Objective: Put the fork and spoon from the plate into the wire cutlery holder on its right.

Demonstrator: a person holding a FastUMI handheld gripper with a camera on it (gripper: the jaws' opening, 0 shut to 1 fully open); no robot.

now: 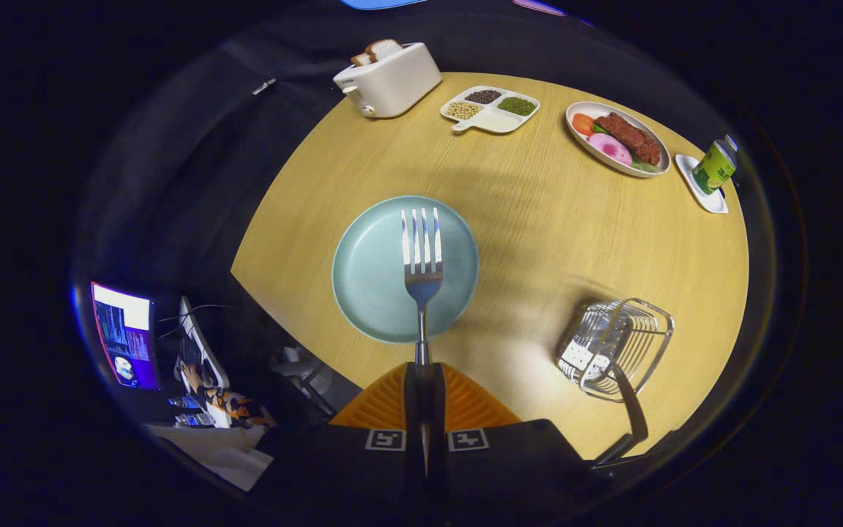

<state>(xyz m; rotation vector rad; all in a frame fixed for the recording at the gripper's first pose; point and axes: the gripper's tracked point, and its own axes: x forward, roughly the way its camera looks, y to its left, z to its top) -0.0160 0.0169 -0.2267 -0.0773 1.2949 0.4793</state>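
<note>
My gripper (422, 366) is closed tight on the handle of the fork (421, 256), both fingers pressed against it with no gap showing between them; the fork sticks straight out ahead of the fingers, tines pointing away from me, and it hangs over the pale blue plate (370, 271), which sits on the round wooden table (538, 241) just beyond my fingertips; whether the tines touch the plate I cannot tell; the plate's surface around the fork looks bare; the wire cutlery holder (615, 348) stands on the table to the right of the plate, well apart from it and nearer to me than the dishes at the far side; something dark and strap-like (630, 406) leans out of it toward me, and I cannot make out what it is; across the table, beyond the fork, a white toaster (388, 80) with bread slices in it stands at the far edge, then a divided tray of beans (491, 110), an oval dish of food (617, 139), and a green can (714, 167) on a small white saucer (701, 192).
</note>
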